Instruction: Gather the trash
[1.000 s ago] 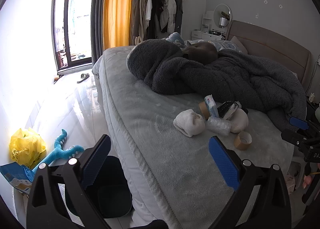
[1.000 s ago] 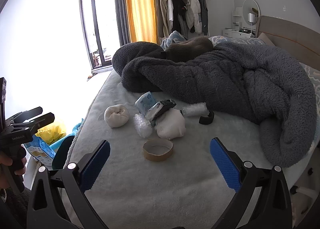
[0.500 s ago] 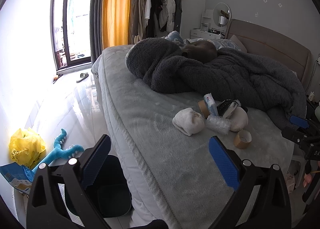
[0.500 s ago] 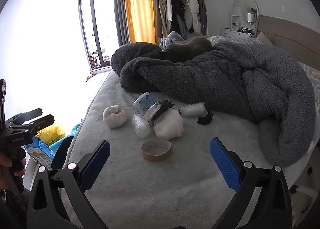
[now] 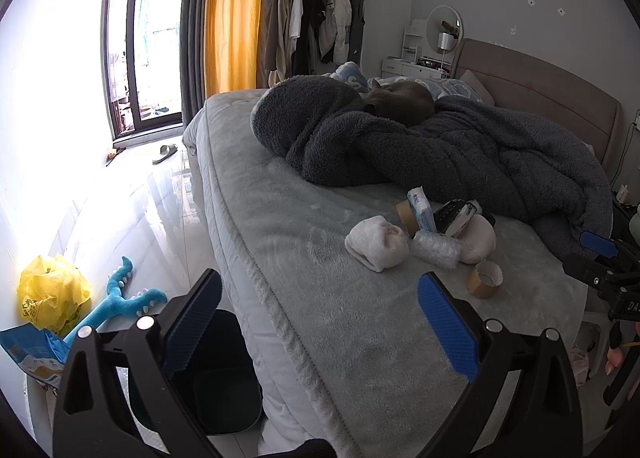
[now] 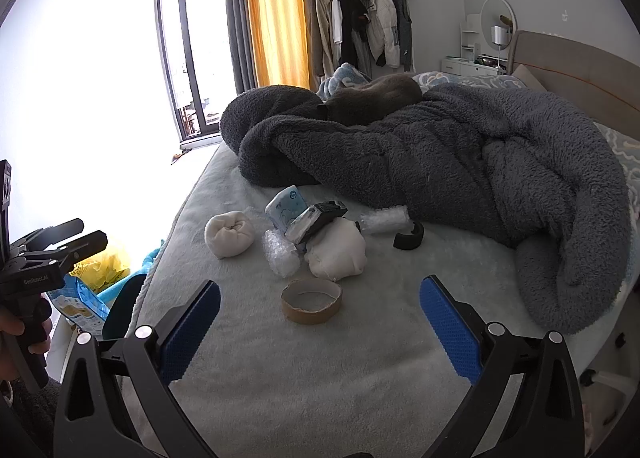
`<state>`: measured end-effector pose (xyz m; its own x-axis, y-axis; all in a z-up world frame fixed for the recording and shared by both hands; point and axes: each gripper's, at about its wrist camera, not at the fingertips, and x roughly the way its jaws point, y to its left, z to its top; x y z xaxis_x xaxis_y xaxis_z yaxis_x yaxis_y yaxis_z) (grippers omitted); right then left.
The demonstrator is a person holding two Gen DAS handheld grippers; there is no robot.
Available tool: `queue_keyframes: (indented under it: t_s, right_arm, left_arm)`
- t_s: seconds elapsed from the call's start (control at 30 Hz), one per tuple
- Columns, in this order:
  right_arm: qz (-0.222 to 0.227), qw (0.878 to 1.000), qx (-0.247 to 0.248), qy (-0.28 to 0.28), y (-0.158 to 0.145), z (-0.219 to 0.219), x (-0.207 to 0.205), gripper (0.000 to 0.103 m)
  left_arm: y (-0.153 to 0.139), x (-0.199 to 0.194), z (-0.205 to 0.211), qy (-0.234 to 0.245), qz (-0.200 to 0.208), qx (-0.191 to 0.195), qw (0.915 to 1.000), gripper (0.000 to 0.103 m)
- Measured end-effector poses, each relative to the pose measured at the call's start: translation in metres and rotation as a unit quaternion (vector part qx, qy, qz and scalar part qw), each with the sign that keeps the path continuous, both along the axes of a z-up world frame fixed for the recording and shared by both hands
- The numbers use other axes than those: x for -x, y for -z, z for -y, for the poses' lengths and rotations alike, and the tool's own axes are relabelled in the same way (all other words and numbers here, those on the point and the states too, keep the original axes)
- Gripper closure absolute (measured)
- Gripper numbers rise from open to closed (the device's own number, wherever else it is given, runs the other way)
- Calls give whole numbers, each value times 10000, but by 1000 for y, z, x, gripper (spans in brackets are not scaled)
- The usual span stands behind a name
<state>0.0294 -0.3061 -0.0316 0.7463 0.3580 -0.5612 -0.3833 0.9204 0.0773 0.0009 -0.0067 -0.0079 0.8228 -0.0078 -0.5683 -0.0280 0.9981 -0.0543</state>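
Since the earlier frames both views have drifted only slightly; the trash pile sits a little higher in the right wrist view, and nothing on the bed has shifted. Left tool: jaws spread wide, released, holding nothing, hovering over the bed edge above a dark bin on the floor. Right tool: jaws spread wide, released, empty, above the bed just short of the cardboard tape ring. Trash cluster lies mid-bed beside the grey blanket: white sock ball, bubble-wrap roll, white cloth bundle, tissue pack, black ring. Yellow bag on the floor.
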Motion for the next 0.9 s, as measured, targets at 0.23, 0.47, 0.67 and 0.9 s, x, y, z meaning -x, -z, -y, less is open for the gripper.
queue_keyframes:
  t_s: [0.23,0.47,0.67,0.9]
  right_arm:
    - [-10,10000,11,-22,-1,-1,0,2]
    - [-1,10000,18,-31,-1,-3,1,2]
    - [-15,10000,11,-55,0,-7,0,2]
    - [-75,9999,89,-38,10,-16,-3,2]
  left_arm:
    - [0,0,-1,-12,-18,22,10000,3]
    - [1,1,1,18,2,-9,10000,3]
    - [3,5,7,19,14,4,10000,3]
    - [-8,8,9,34,161,-315,9994,3]
